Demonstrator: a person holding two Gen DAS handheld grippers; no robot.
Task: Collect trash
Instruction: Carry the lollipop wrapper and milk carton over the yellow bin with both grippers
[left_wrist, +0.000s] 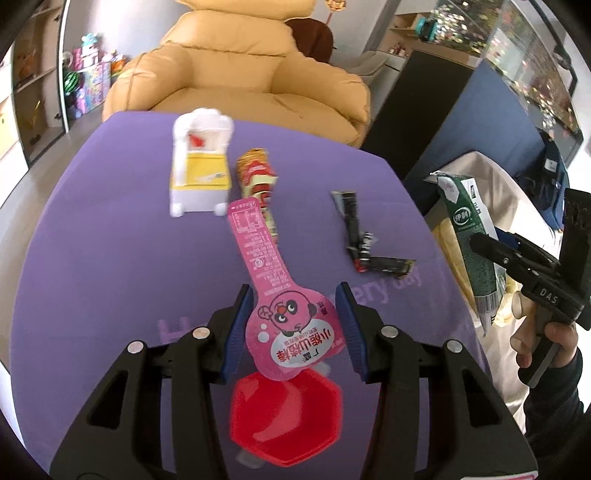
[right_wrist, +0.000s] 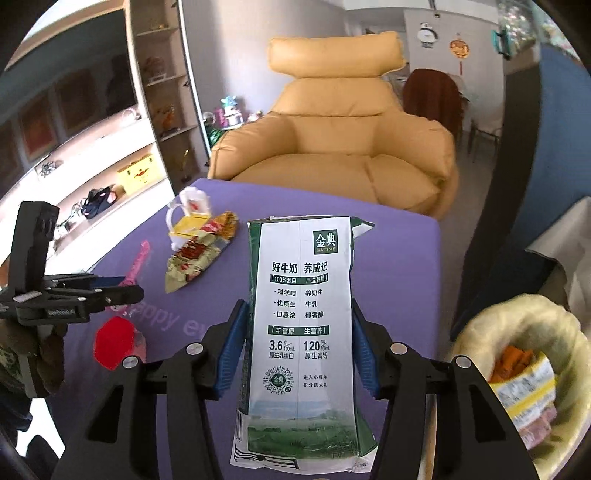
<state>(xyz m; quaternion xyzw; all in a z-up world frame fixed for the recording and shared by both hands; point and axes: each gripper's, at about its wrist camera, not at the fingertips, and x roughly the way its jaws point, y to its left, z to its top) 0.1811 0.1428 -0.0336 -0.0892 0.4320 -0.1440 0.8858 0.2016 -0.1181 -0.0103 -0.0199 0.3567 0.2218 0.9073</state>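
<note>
1. The left tongs (left_wrist: 295, 328) pinch the round head of a pink snack pouch (left_wrist: 269, 295), both blue pads against its edges. The pouch carries a cartoon face and Chinese characters, upside down in the left wrist view; its long neck, covered in fine print too small to read, points away over the purple table (left_wrist: 110, 258).
2. Under the pouch lies a red hexagonal lid (left_wrist: 286, 417).
3. The right tongs (right_wrist: 299, 347) are clamped on a flattened green-and-white milk carton (right_wrist: 301, 332), held upright above the table's right side. It reads "金典 SATINE", "好牛奶 养成记", "100%", "3.6" and "120", with a round code below.
4. Just right of the carton sits a yellow-lined bin (right_wrist: 554, 317) holding orange and yellow-white wrappers.
5. The table bears pale lettering, partly hidden: "appy ev" in the right wrist view.
6. Still on the table: a white-and-yellow packet (left_wrist: 199, 173), a crumpled red-and-gold wrapper (left_wrist: 258, 181) beside it, and a black torn wrapper (left_wrist: 360, 236) further right.
7. A tan armchair (right_wrist: 340, 147) stands beyond the table.
</note>
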